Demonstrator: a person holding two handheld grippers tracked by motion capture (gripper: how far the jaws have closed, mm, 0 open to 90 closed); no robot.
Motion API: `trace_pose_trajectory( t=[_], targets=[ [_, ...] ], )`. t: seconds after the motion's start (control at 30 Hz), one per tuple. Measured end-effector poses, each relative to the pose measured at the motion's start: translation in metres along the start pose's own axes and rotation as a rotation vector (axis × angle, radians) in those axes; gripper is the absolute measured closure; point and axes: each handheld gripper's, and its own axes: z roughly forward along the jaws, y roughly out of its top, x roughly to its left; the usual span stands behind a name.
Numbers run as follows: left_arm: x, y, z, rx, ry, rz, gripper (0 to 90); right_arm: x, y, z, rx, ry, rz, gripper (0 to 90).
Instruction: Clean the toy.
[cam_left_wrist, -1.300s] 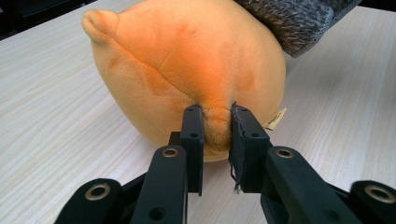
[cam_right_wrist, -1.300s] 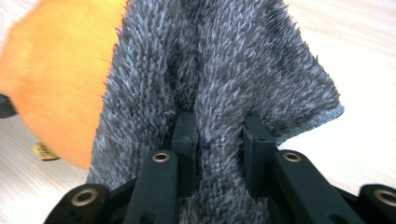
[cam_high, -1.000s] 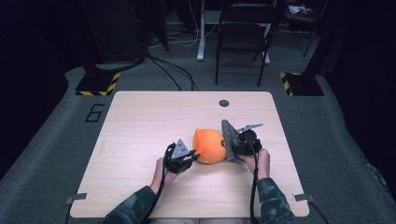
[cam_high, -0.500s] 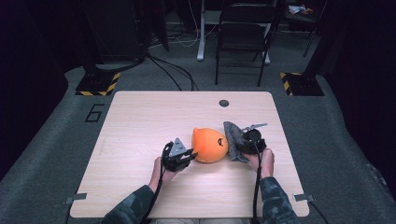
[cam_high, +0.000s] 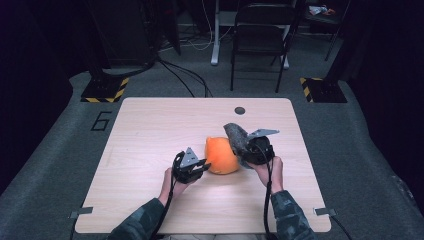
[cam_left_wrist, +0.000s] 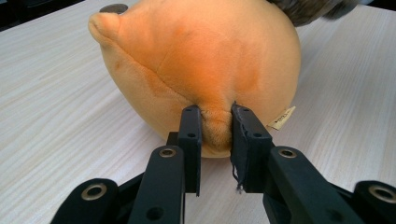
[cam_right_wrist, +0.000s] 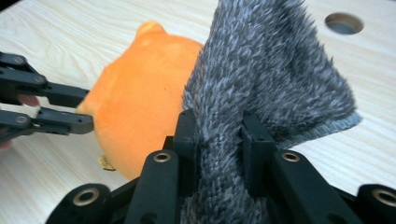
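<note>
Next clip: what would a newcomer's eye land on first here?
The orange plush near the middle of the table, bright against the pale wood. The left hand-held gripper pinches a fold of it. At its right, the right hand-held gripper grips a shaggy grey cloth, held up against the plush.

Camouflage-pattern sleeves in green and grey cover both forearms. Each hand carries a black gripper: the left gripper and right gripper each bear a grey three-cornered plate on top and trail a black cable back along the arm. Brass-ringed holes stud the flat black jaw links, and small screws dot the pads.
</note>
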Motion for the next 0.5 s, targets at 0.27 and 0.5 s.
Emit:
trace_pose_trajectory(
  t=[0.27, 0.5],
  targets=[
    [0.000, 0.001, 0.000, 0.039, 0.025, 0.061, 55.8, -0.007, -0.004, 0.015, 0.009, -0.030, -0.002, 71.9],
    [-0.003, -0.001, 0.004, 0.042, 0.074, 0.148, 39.8, -0.009, -0.004, 0.016, 0.008, -0.020, 0.015, 71.9]
  ],
)
